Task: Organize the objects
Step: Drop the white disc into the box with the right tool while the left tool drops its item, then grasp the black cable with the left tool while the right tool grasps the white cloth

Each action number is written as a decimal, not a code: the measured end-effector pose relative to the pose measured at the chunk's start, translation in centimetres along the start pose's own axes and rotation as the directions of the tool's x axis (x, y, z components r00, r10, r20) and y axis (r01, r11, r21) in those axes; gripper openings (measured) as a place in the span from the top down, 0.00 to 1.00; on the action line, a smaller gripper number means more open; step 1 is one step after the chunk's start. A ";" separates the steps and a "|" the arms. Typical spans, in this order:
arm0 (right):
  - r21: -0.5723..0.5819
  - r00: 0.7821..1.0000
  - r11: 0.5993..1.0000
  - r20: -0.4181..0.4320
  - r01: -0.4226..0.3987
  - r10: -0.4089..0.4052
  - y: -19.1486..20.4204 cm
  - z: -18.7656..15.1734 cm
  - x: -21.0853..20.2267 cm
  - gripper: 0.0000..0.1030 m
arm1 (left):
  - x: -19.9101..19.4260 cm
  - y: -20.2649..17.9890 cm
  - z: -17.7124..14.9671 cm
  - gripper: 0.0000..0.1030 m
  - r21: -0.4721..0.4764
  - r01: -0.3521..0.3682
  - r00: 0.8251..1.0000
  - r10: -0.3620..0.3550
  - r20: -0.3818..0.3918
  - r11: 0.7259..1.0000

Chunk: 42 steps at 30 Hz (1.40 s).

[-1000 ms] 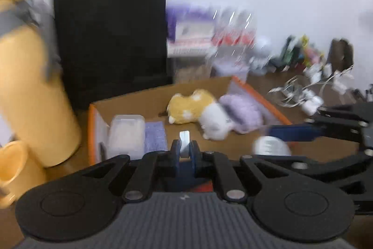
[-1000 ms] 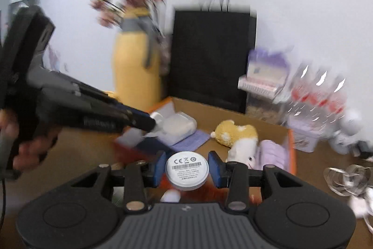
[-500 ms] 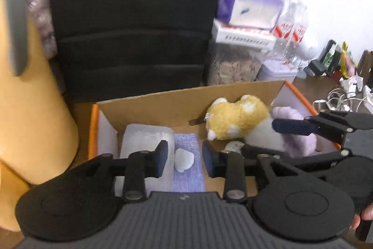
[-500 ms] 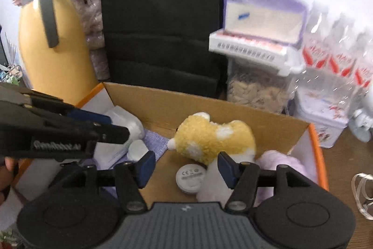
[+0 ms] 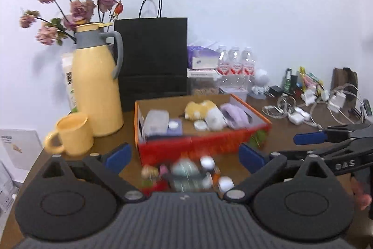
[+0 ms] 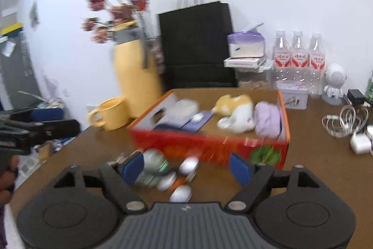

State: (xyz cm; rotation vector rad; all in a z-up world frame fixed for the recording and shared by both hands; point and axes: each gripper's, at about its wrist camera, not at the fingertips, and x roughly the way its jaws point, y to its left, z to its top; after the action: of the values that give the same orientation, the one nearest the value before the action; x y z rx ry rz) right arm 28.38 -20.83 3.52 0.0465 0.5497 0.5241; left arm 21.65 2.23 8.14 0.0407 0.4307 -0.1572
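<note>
A brown tabletop (image 5: pixel 112 146) carries everything, with a black paper bag (image 5: pixel 151 57) at the back beside a yellow thermos jug (image 5: pixel 95 90) holding dried flowers, and a yellow mug (image 5: pixel 72 134) in front of the jug. The red-and-orange cardboard box (image 5: pixel 200 146) sits mid-table, open on top; inside it lie a clear plastic container (image 5: pixel 156 120) at the left end, a yellow-and-white plush toy (image 5: pixel 205 111) and a purple plush (image 5: pixel 235 113) toward the right, and two small white round discs on the floor of the box. Just in front of the box, a blurred cluster of small items (image 5: pixel 191 174) rests on the tabletop. The left gripper (image 5: pixel 184 156) has its fingers spread wide and opening, nothing clamped; the cluster lies between and just below them. The right gripper (image 6: pixel 187 166) is likewise apart and opening, empty, with the same small items (image 6: pixel 172 176) lying between its blue-padded fingers (image 6: pixel 131 167)
</note>
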 end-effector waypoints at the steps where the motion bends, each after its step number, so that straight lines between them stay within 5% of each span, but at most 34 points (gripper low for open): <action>1: -0.013 1.000 1.000 -0.003 -0.007 0.007 0.8 -1.3 -1.3 0.19 | -1.2 -0.6 -1.2 0.00 -0.004 0.004 1.000 -0.004 0.001 1.000; 8: -0.006 0.999 1.000 -0.044 -0.009 0.009 5.0 -10.6 -9.0 0.19 | -6.4 -1.5 -7.5 0.00 -0.096 0.034 0.995 -0.043 -0.093 0.995; 13: 0.237 0.994 0.968 0.047 0.087 -0.100 4.6 -13.5 -13.0 0.15 | -6.6 -1.7 -9.0 0.00 -0.071 -0.045 0.986 0.033 -0.162 0.996; 16: 0.176 0.985 0.970 0.025 0.165 -0.172 4.5 -13.7 -12.8 0.15 | -6.4 -1.5 -9.1 0.00 -0.072 -0.045 0.989 0.034 -0.144 0.996; 20: 0.083 0.929 0.928 0.034 0.365 -0.368 4.2 -13.7 -10.3 0.15 | -4.8 -0.7 -9.3 0.00 -0.134 -0.068 0.988 0.048 -0.145 0.989; 27: 0.034 0.925 0.924 -0.026 0.381 -0.380 0.7 -12.2 -3.8 0.20 | -0.1 0.6 -8.9 0.00 -0.123 -0.118 0.980 0.095 -0.175 0.985; 32: 0.054 0.919 0.918 -0.049 0.393 -0.390 -1.6 -10.5 -0.3 0.28 | 2.7 -0.9 -8.1 0.05 -0.135 0.039 0.989 -0.058 -0.138 0.990; 36: 0.063 0.920 0.918 -0.068 0.390 -0.386 -2.8 -9.6 1.8 0.35 | 6.4 -4.2 -8.0 0.06 -0.071 0.193 0.963 -0.203 -0.175 0.979; 38: 0.066 0.920 0.919 -0.077 0.390 -0.385 -3.3 -9.4 2.5 0.39 | 8.4 -6.0 -7.9 0.09 -0.026 0.212 0.948 -0.212 -0.235 0.977; 42: 0.104 0.940 0.936 -0.092 0.336 -0.328 -4.7 -9.5 2.7 0.43 | 10.8 -8.8 -8.1 0.08 0.109 0.282 0.943 -0.254 -0.214 0.953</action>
State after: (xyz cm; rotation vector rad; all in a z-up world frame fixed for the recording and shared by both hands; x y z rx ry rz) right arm 27.68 -24.51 -6.81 0.0457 0.6458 0.1623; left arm 26.53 -7.36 -3.80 0.1345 0.6233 -0.4557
